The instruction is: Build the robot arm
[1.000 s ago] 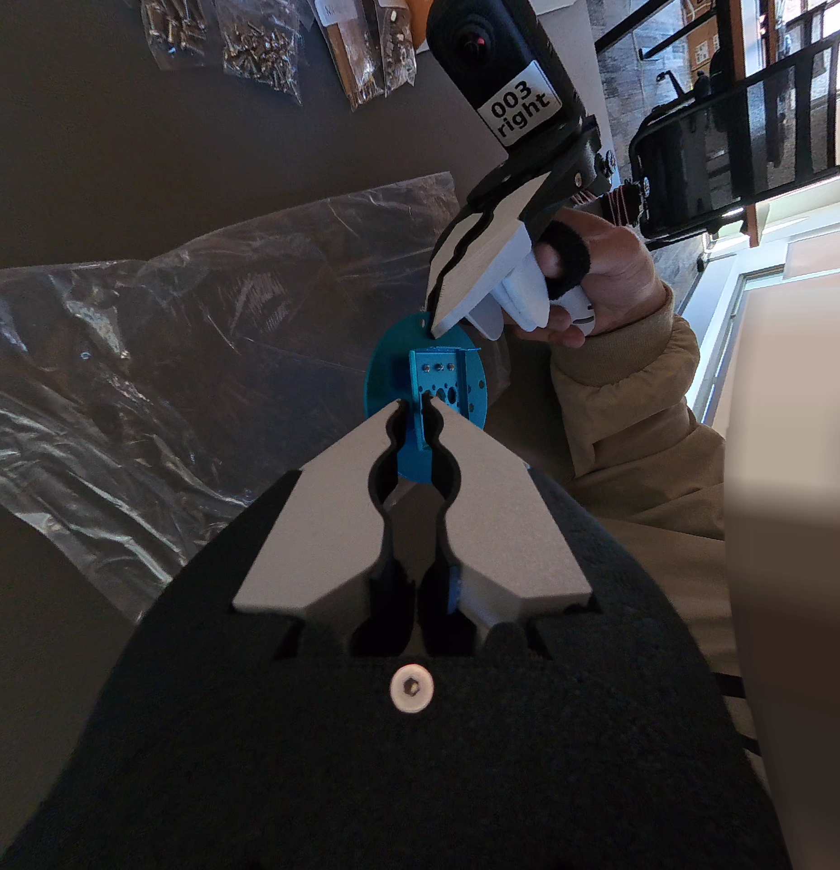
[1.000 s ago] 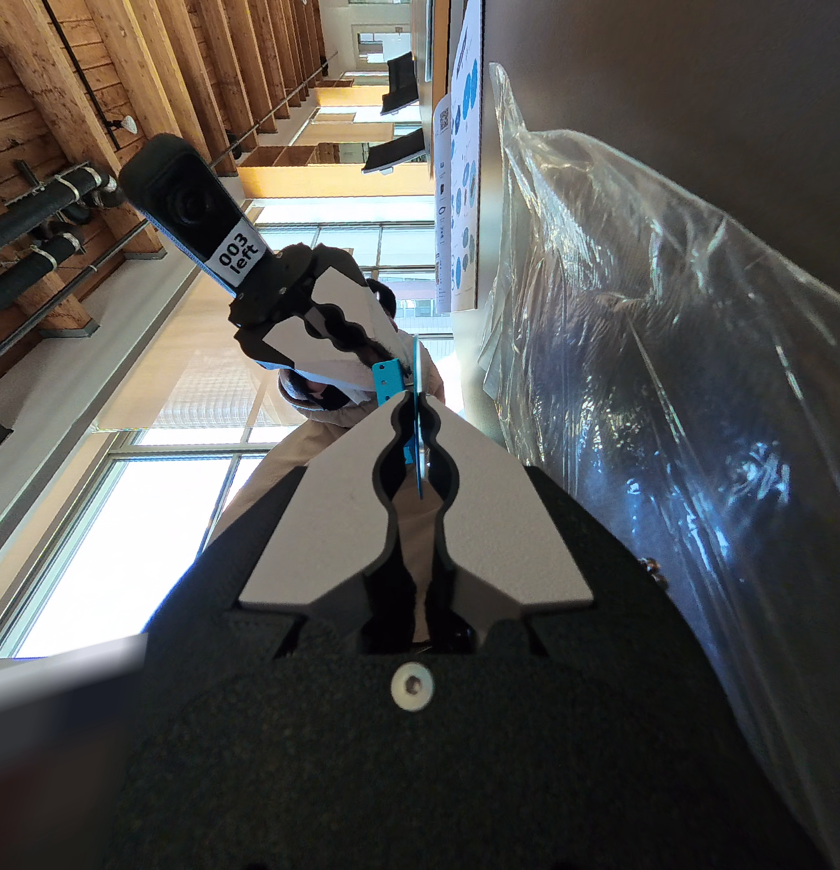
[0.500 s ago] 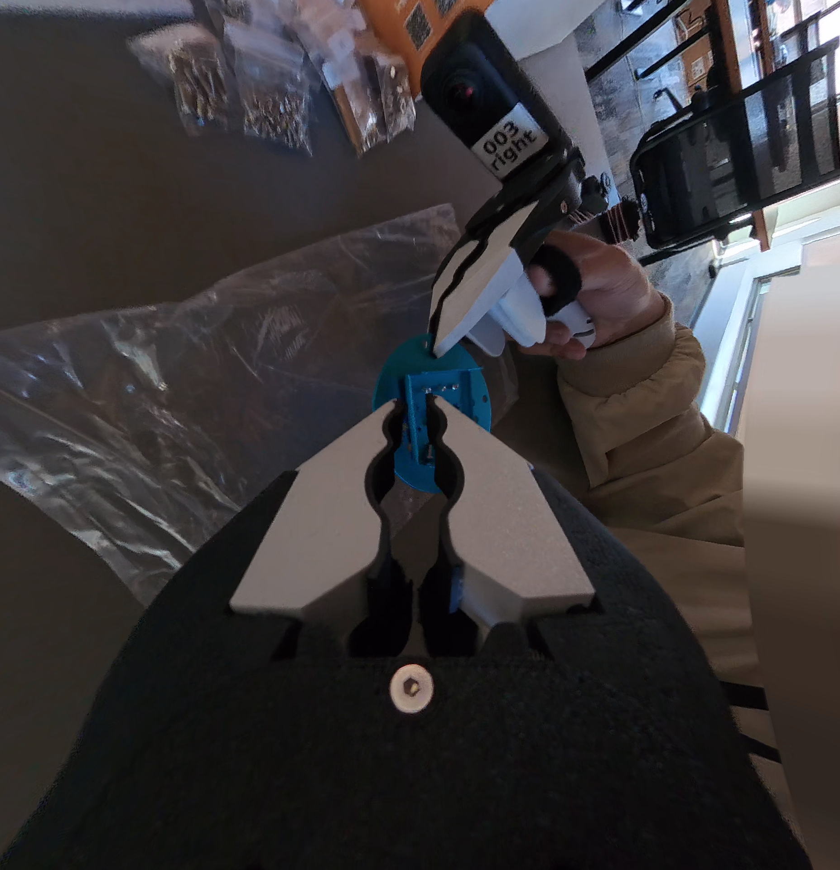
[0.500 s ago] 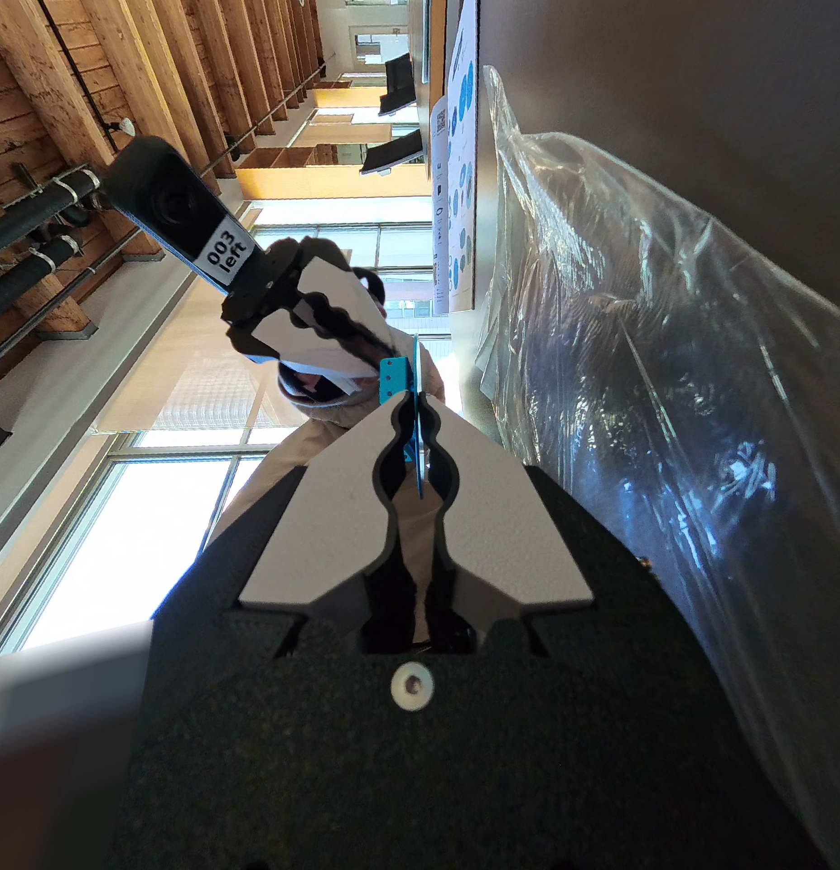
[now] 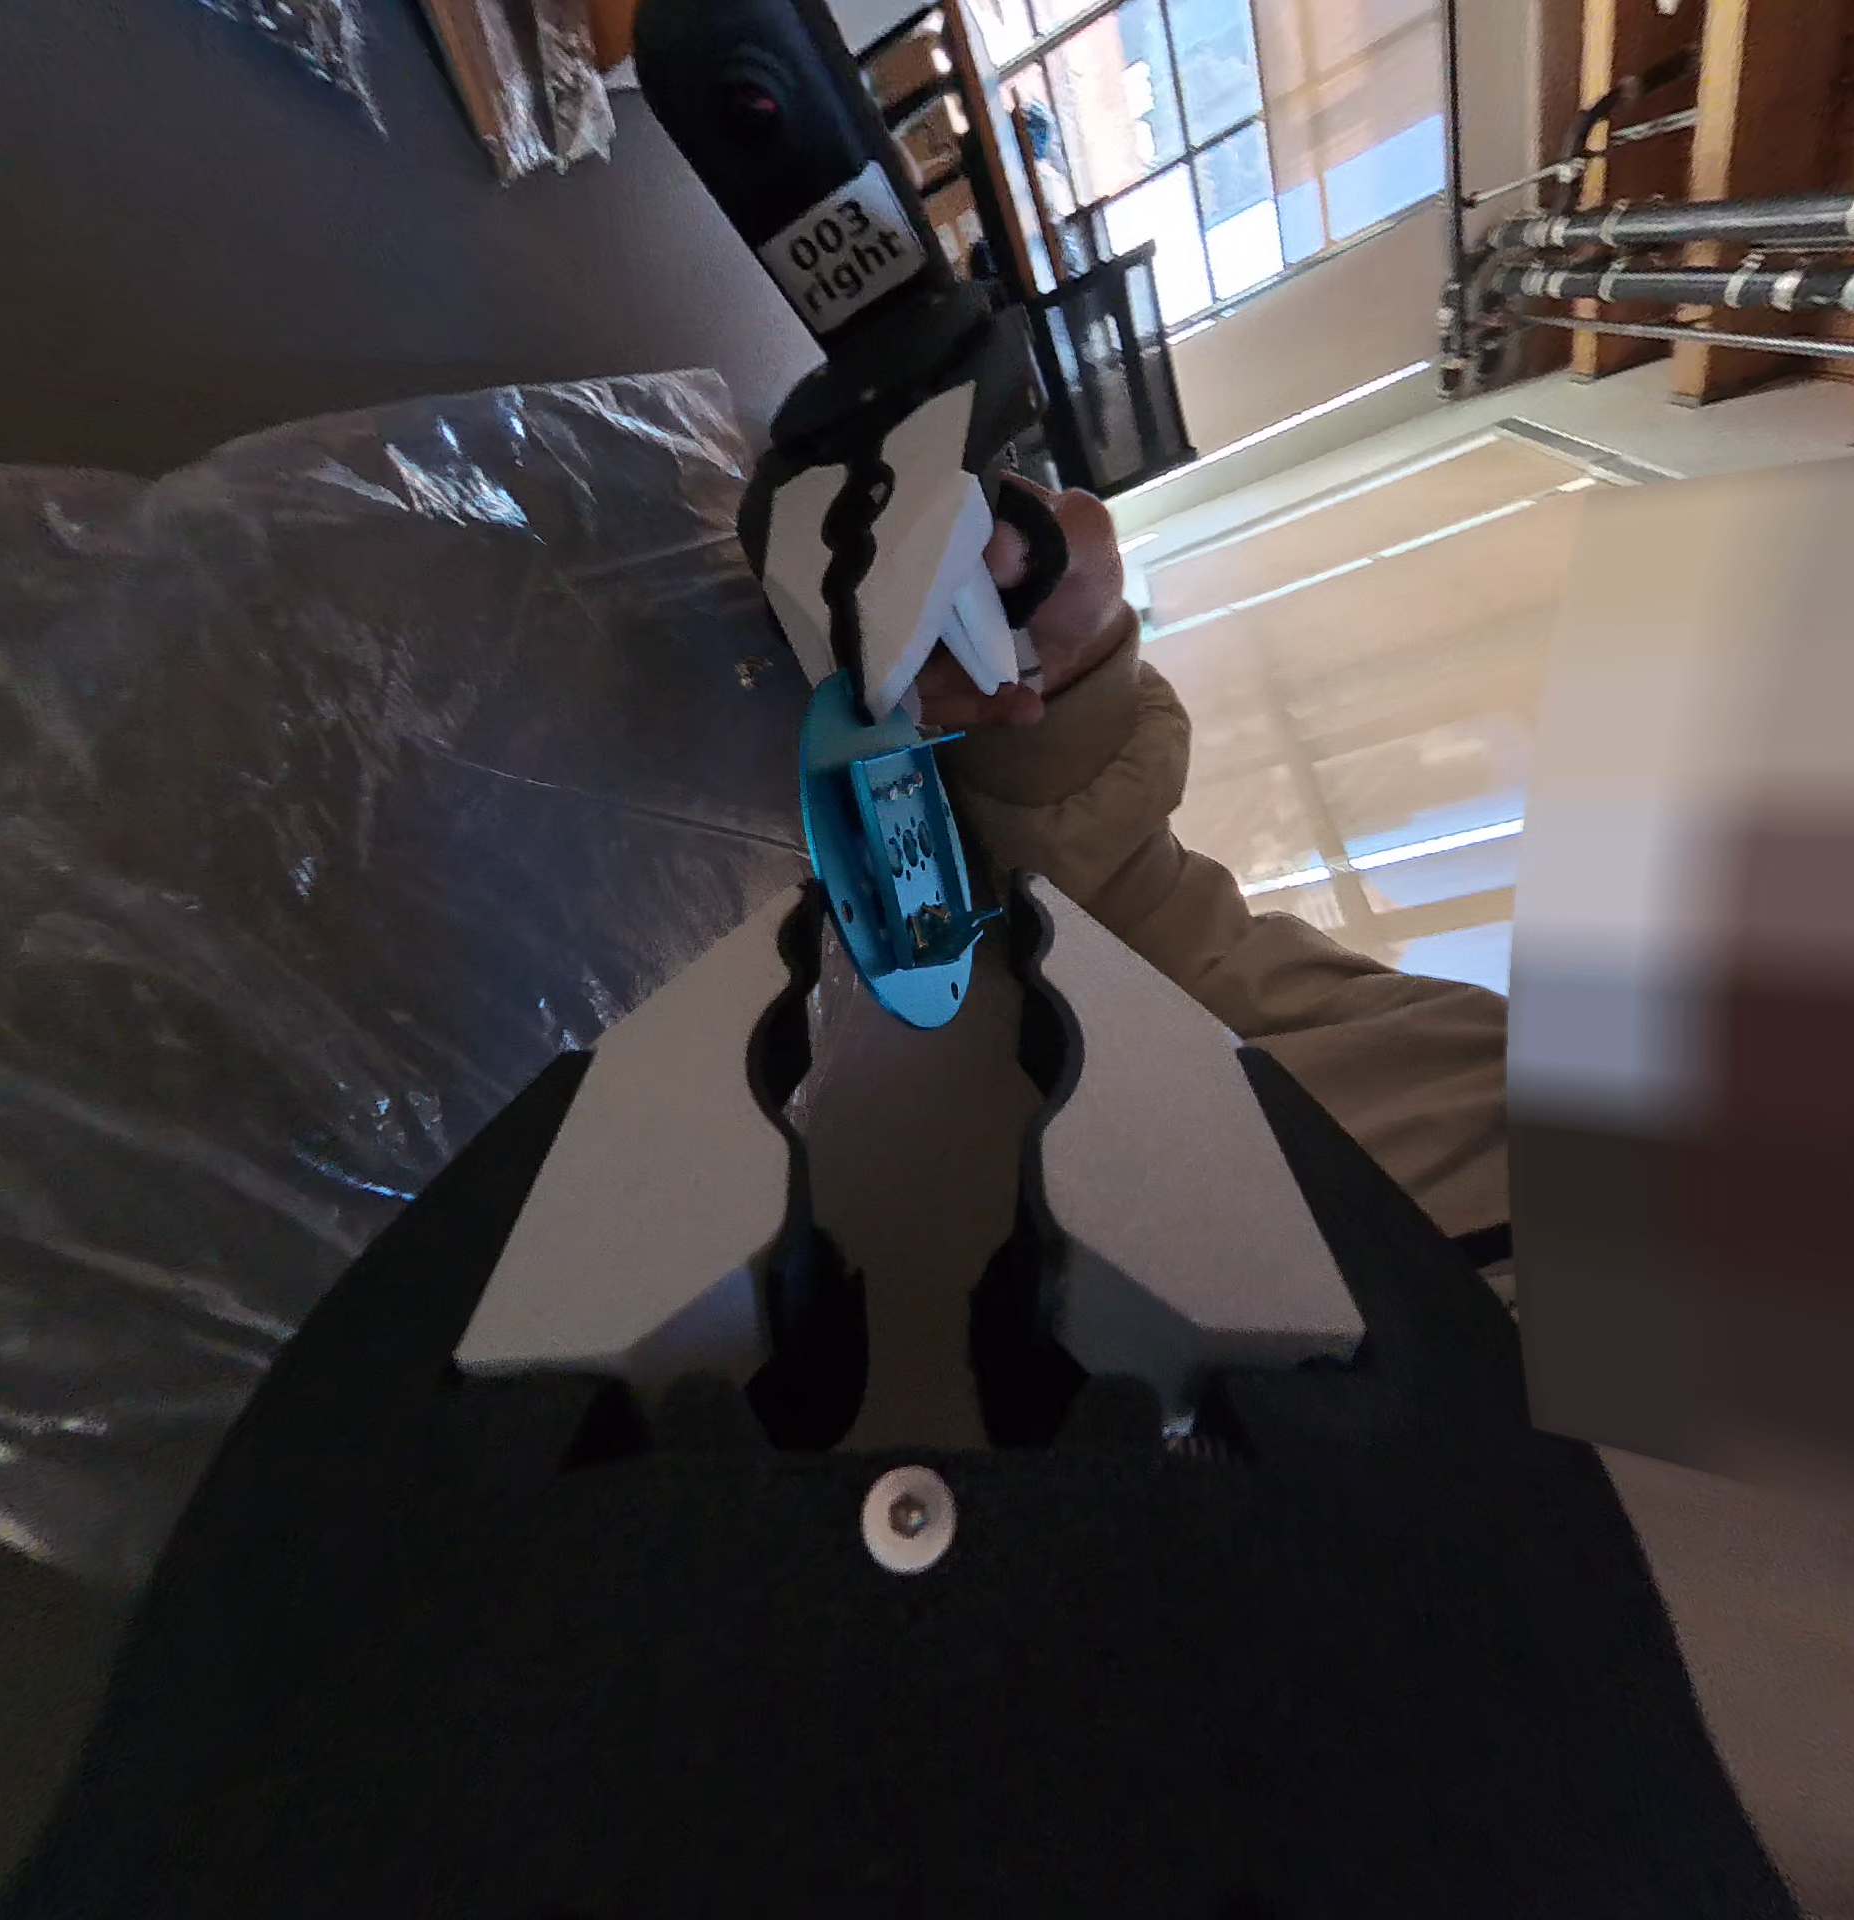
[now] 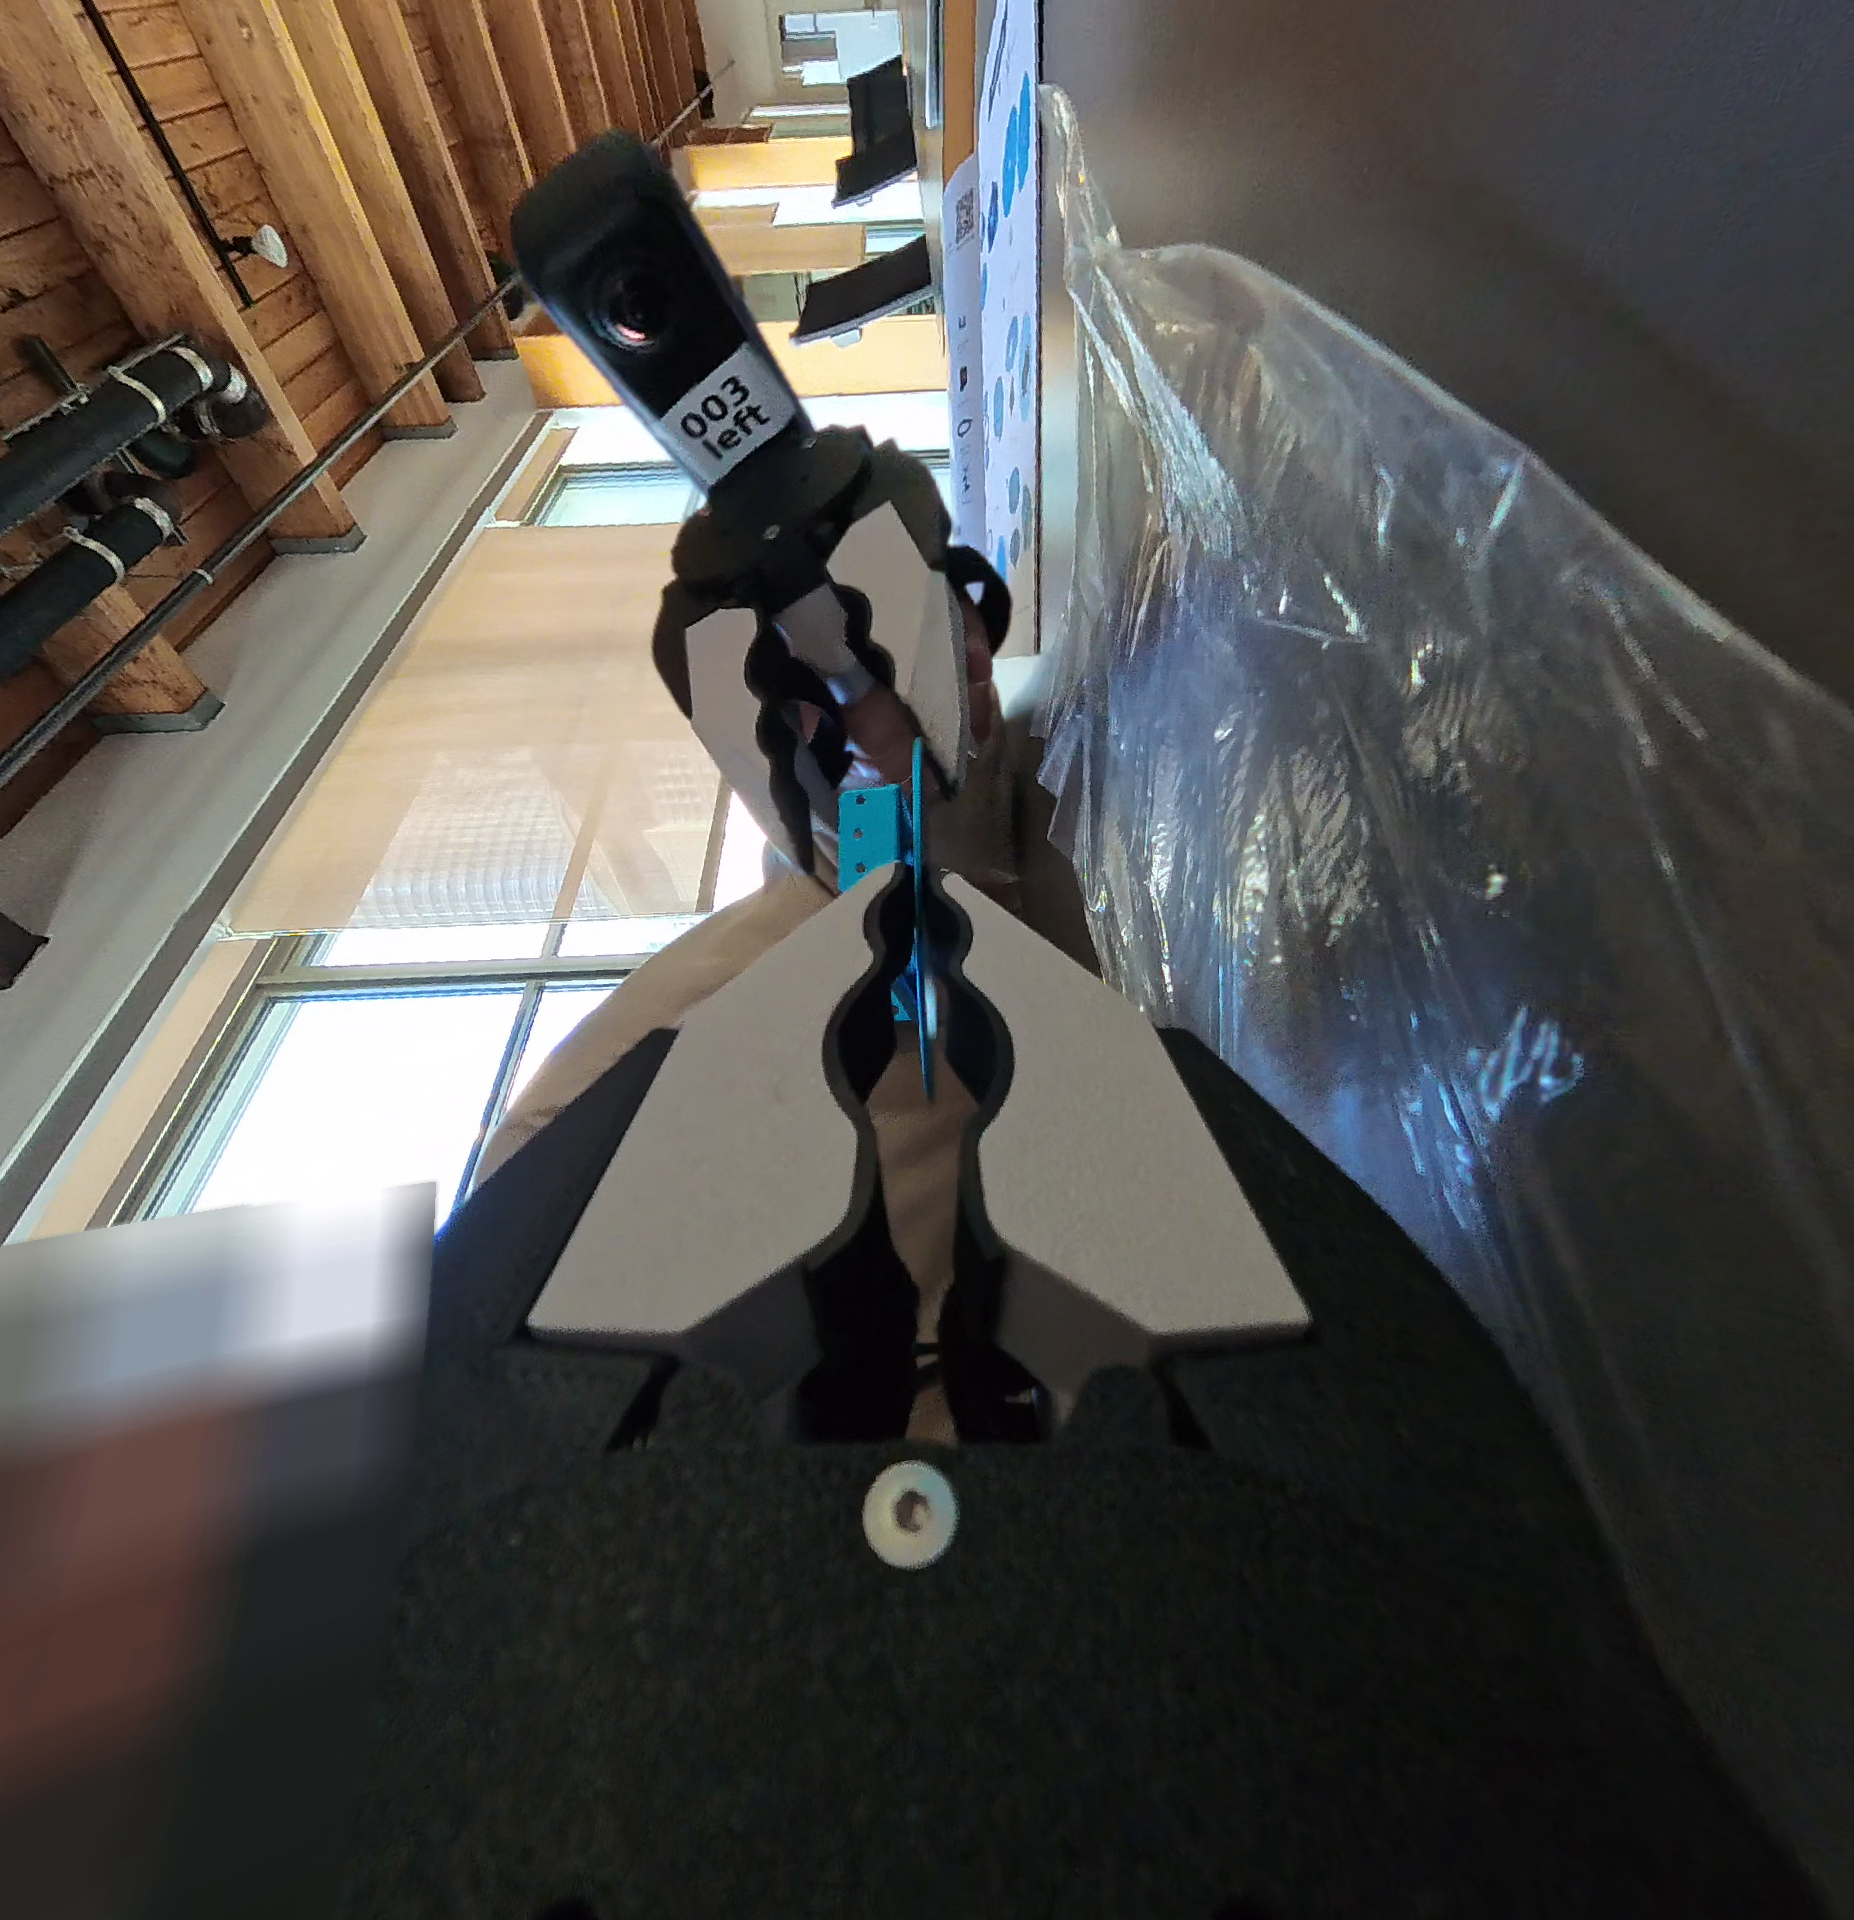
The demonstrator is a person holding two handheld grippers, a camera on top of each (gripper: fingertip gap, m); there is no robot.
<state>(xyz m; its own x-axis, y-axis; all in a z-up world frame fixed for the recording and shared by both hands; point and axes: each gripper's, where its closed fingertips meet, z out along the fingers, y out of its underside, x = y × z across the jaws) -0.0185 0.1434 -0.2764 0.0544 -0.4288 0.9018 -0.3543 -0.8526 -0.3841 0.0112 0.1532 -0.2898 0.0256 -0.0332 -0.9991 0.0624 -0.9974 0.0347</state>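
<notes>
A blue metal disc (image 5: 918,987) with a blue perforated bracket (image 5: 907,842) fixed on its face hangs in the air between the two grippers. My right gripper (image 6: 918,885) is shut on the disc's rim (image 6: 923,1029), seen edge-on, with the bracket (image 6: 866,836) to its left. In the left wrist view the right gripper (image 5: 863,694) pinches the disc's upper edge. My left gripper (image 5: 915,891) is open, its jaws spread on either side of the disc's lower end, gripping nothing. It also shows in the right wrist view (image 6: 873,805), open around the bracket.
A large crumpled clear plastic bag (image 5: 331,779) lies on the dark table (image 5: 227,260); it also shows in the right wrist view (image 6: 1370,779). Small bags of screws (image 5: 549,94) lie at the table's far end. A person's hand (image 5: 1074,613) and beige sleeve (image 5: 1214,935) hold the right gripper. There is about 4 cm between the tips of the two grippers.
My left gripper has opened and let go of the blue bracket. The right gripper stays shut on the disc. Both views have swung round, and the disc now shows more edge-on.
</notes>
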